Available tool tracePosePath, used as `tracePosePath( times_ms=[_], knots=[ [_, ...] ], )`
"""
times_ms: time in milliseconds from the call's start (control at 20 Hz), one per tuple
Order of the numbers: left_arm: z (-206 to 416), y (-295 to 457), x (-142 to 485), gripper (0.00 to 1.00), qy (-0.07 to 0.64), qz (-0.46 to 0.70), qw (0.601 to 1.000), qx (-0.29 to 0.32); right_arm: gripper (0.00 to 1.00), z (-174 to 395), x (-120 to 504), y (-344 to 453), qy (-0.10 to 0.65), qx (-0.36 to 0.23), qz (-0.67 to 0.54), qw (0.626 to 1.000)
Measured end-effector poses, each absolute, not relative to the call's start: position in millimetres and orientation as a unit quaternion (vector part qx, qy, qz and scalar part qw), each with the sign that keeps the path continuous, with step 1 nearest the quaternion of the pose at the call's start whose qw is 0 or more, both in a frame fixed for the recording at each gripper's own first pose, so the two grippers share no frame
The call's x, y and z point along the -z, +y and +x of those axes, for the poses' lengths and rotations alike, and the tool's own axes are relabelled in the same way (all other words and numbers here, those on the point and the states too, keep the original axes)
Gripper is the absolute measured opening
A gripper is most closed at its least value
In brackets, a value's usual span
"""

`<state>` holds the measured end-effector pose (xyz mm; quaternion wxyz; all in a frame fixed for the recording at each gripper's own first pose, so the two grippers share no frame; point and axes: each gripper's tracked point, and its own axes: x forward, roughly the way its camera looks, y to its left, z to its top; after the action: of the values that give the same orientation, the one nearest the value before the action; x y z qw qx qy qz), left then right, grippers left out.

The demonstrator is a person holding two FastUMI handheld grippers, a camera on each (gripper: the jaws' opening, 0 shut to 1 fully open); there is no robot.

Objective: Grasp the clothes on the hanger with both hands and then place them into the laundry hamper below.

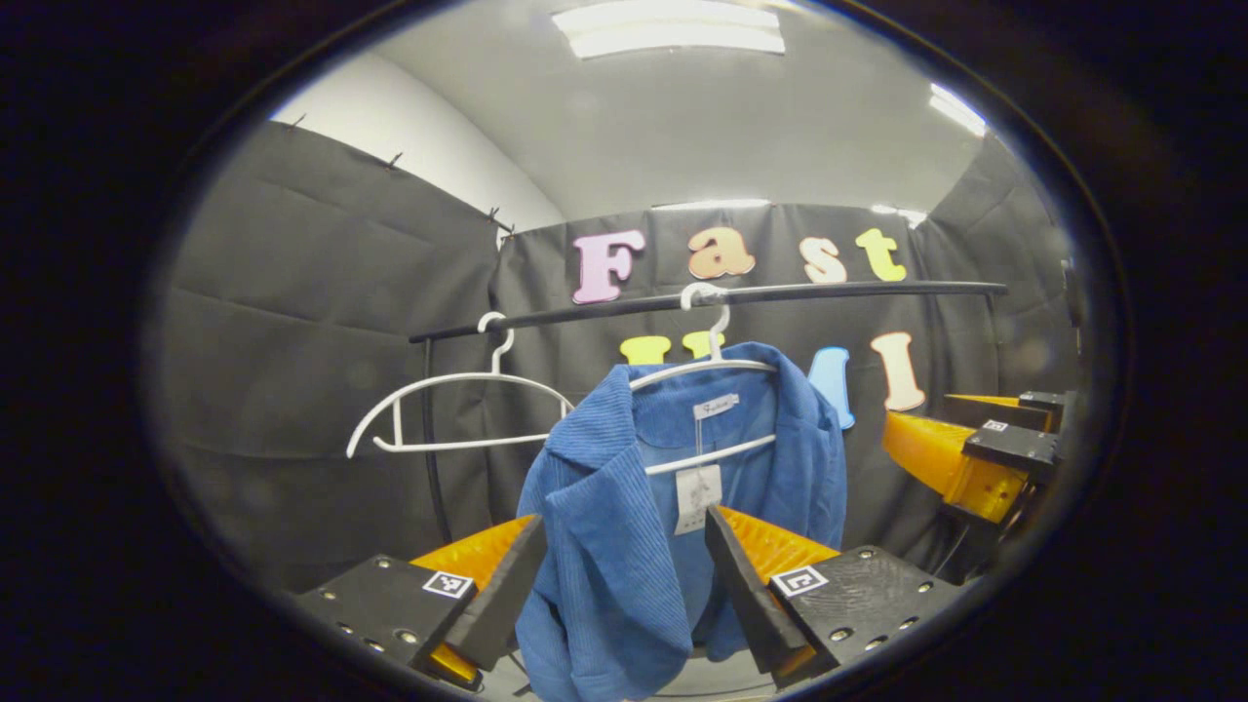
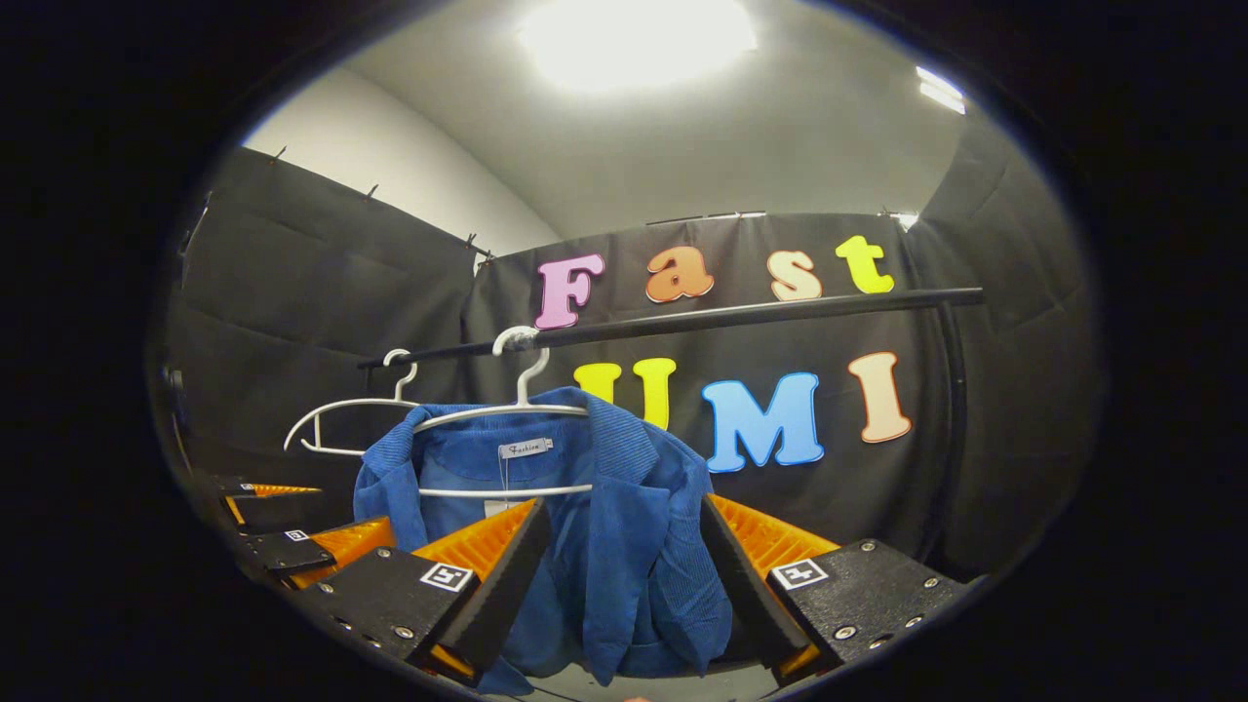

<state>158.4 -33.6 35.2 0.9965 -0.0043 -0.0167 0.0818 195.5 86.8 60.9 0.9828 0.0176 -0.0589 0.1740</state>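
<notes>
Nearest to the camera in the left gripper view is the left tool (image 1: 624, 585), with its two fingers spread wide. The blue jacket (image 1: 624, 526) hangs between them, but neither finger presses on the cloth. In the right gripper view the right tool (image 2: 624, 575) stands the same way: wide, with the other front panel of the jacket between its fingers and no pressing that I can see.

The jacket still hangs on a white hanger (image 1: 707, 375), and this hanger hooks on the black rail (image 1: 829, 290). A second white hanger (image 1: 458, 409), without clothes, hangs on the same rail just beside it. A paper tag (image 1: 698, 497) hangs at the collar.

I judge that the step in hand is to close both tools on the garment. To do it well, each tool should go a little more forward, so the thick ribbed cloth of the lapel sits deep between the fingers, not only at the tips. It is better to catch cloth and not the hanger bar or the tag. After both hold firmly, the jacket needs to be lifted off the shoulders of the hanger together, evenly. The hamper I cannot see from here.
</notes>
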Motion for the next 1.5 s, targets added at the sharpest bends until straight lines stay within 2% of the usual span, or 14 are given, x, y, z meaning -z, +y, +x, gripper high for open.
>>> tracePosePath(
  times_ms=[450, 1000, 1100, 1200, 1250, 1300, 1350, 1400, 1450, 1500],
  knots=[
    [214.9, -29.8, 3.5, 0.94, 0.031, -0.012, 0.993, -0.116, 0.95, 292.8, 0.3, 119.6, 0.018, -0.181, 0.024, 0.983],
    [258.2, -14.8, 40.6, 0.95, 0.074, 0.0, 0.982, -0.174, 0.94, 343.4, 28.8, 146.3, 0.062, -0.197, 0.063, 0.976],
    [253.7, -12.6, 45.1, 0.84, 0.083, -0.001, 0.98, -0.179, 0.86, 342.2, 32.9, 155.7, 0.068, -0.203, 0.059, 0.975],
    [252.6, -9.9, 43.3, 0.73, 0.08, -0.002, 0.981, -0.178, 0.7, 346.4, 35.7, 155.1, 0.072, -0.204, 0.051, 0.975],
    [254.1, -11.4, 41.6, 0.68, 0.078, -0.002, 0.982, -0.174, 0.54, 349.5, 34.4, 155.1, 0.07, -0.205, 0.049, 0.975],
    [253.9, -8.4, 39.1, 0.67, 0.075, 0.002, 0.981, -0.177, 0.39, 350.4, 33.9, 156.0, 0.07, -0.205, 0.048, 0.975],
    [253.5, -10.5, 37.2, 0.55, 0.073, -0.002, 0.983, -0.166, 0.24, 351.6, 32.8, 151.3, 0.066, -0.195, 0.045, 0.977],
    [250.7, -10.8, 37.3, 0.43, 0.074, -0.005, 0.984, -0.16, 0.13, 350.7, 31.7, 145.3, 0.062, -0.185, 0.037, 0.98],
    [241.4, 2.6, 33.3, 0.3, 0.067, -0.004, 0.981, -0.182, 0.05, 347.3, 29.7, 143.9, 0.058, -0.184, 0.025, 0.981],
    [237.1, 6.6, 26.5, 0.18, 0.059, -0.007, 0.982, -0.182, 0.03, 344.5, 28.5, 142.4, 0.054, -0.181, 0.014, 0.982]
  ],
)
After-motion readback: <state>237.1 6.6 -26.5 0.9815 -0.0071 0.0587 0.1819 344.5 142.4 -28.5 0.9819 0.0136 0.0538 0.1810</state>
